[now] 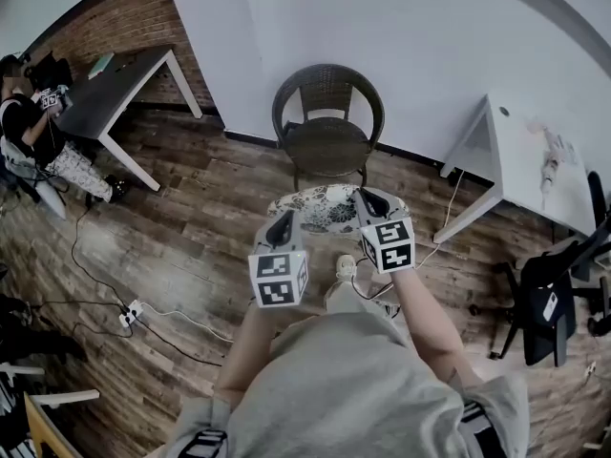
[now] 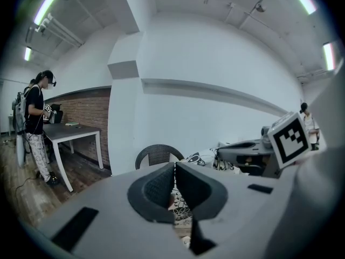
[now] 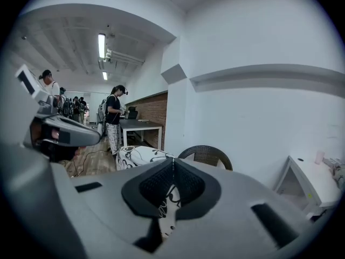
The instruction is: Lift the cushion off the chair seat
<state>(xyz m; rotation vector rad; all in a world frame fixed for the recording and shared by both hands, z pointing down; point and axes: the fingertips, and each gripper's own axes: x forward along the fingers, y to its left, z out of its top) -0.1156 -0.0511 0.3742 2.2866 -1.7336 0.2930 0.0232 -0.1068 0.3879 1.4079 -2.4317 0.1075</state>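
The left gripper [image 1: 281, 228] and right gripper [image 1: 371, 202] each pinched the white, black-patterned fabric cushion [image 1: 329, 209], held clear of the dark wicker chair [image 1: 327, 143].

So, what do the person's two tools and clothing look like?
The left tool and the right tool are both grey with dark, textured gripping faces. Each carries a white cube with black square markers. The person wears a grey short-sleeved shirt.
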